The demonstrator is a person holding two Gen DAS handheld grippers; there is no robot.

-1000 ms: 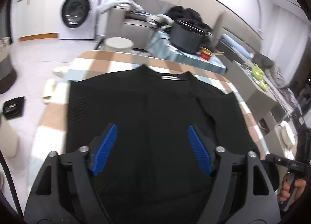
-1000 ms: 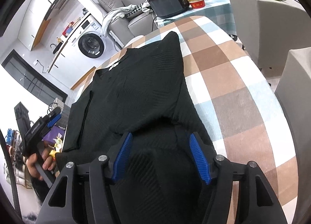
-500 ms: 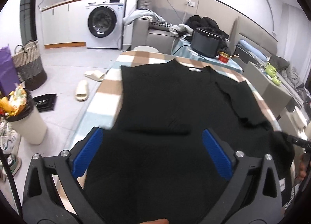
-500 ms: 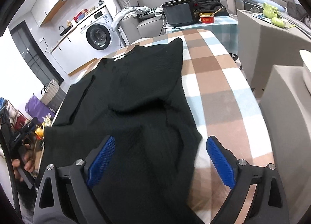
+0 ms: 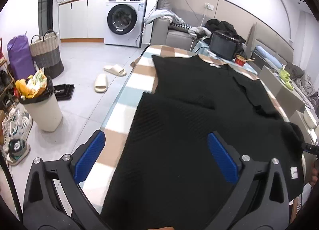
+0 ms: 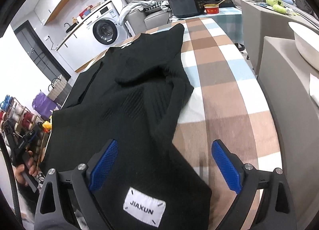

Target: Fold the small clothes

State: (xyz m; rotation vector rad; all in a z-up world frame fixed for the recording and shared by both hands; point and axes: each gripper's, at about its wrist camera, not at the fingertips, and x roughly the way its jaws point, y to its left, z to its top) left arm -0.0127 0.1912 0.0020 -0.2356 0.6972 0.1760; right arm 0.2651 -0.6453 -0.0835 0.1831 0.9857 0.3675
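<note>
A black knit sweater [image 5: 189,126] lies flat on the checked table [image 5: 127,90], collar far, hem near. Both sleeves are folded in over the body. My left gripper [image 5: 155,140] is open wide above the sweater's near left edge, nothing between its blue pads [image 5: 89,158]. In the right wrist view the same sweater [image 6: 129,100] shows a white "JIAXUN" label [image 6: 144,212] at its near right corner. My right gripper [image 6: 165,146] hangs open over that corner, its pads clear of the cloth. The other gripper [image 6: 24,146], in a hand, shows at the far left.
Left of the table on the floor are a full white bin [image 5: 41,106], two slippers [image 5: 101,83], a woven basket [image 5: 46,52] and shoes. A washing machine [image 5: 122,22], sofa, black cooker [image 5: 223,44] and red bowl [image 6: 211,8] lie beyond. Grey cabinets [image 6: 279,82] flank the table's right side.
Both grippers' jaws have spread wide and drawn back from the sweater's middle toward its near hem. The left one also swung out to the left edge. The sleeves now lie folded on the body.
</note>
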